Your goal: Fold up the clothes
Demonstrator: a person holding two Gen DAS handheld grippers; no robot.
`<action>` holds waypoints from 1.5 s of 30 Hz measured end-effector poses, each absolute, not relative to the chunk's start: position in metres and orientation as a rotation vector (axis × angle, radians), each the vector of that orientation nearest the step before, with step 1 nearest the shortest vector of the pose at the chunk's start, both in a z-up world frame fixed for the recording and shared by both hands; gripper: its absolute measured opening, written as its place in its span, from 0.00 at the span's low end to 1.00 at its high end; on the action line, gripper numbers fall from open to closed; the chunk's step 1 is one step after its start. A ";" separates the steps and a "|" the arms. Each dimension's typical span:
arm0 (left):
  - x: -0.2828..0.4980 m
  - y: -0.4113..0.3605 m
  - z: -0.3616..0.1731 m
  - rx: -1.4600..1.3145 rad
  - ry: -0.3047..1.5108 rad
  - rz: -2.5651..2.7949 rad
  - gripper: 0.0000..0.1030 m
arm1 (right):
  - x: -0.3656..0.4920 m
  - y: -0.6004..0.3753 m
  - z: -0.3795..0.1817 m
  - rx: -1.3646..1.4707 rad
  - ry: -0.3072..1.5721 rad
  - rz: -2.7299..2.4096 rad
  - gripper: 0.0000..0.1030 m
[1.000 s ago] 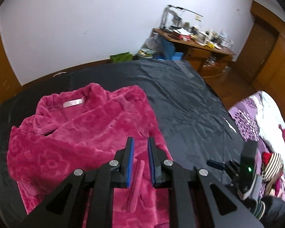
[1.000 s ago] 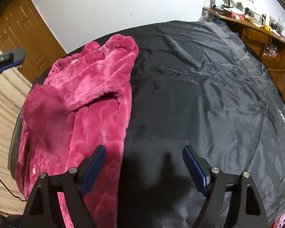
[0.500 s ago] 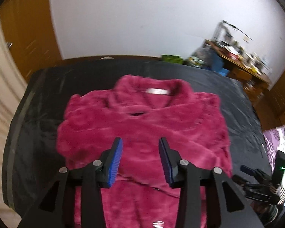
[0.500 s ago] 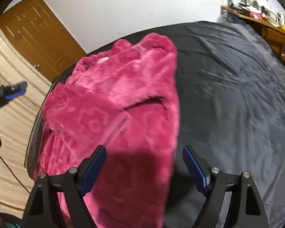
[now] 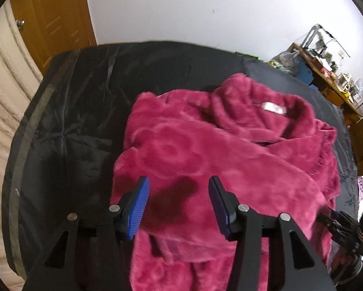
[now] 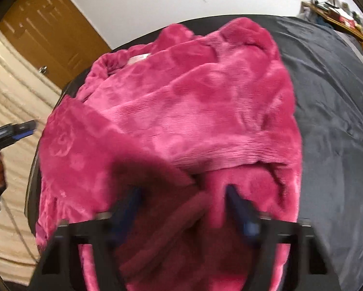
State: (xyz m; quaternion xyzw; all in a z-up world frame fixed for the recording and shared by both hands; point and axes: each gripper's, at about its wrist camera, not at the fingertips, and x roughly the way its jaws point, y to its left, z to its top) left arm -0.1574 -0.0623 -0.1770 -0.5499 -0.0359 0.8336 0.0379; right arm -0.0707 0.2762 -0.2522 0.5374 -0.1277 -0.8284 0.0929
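Note:
A magenta plush robe (image 5: pixel 217 150) lies on a bed with a black cover (image 5: pixel 84 101), its collar and white label (image 5: pixel 273 108) toward the far side and a sleeve folded across the chest. My left gripper (image 5: pixel 179 195) is open and empty, hovering above the robe's left part. In the right wrist view the robe (image 6: pixel 193 101) fills the middle. My right gripper (image 6: pixel 184 198) is open, blurred, low over the robe's lower folds, with plush between its fingers. The left gripper also shows at the left edge of the right wrist view (image 6: pixel 11 133).
A cluttered wooden desk (image 5: pixel 327 77) stands at the far right by the white wall. A wooden door (image 5: pixel 48 24) and a cream quilted surface (image 5: pixel 2 101) are at the left. The black cover (image 6: pixel 339 121) extends right of the robe. The right gripper's body (image 5: pixel 346 228) sits at the lower right.
My left gripper let go of the robe fold, opened and swung left. My right gripper moved left from the bare cover onto the robe and came down low over it.

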 end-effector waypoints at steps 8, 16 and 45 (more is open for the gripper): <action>-0.198 -0.073 -0.211 -1.755 -0.153 2.512 0.56 | -0.064 0.272 -0.228 1.592 -0.360 -2.548 0.13; -0.207 -0.074 -0.204 -1.680 -0.173 2.552 0.57 | -0.077 0.272 -0.131 1.296 -0.196 -2.875 0.12; -0.255 -0.047 -0.243 -1.750 0.063 2.637 0.71 | -0.144 0.236 -0.206 1.526 -0.025 -2.734 0.67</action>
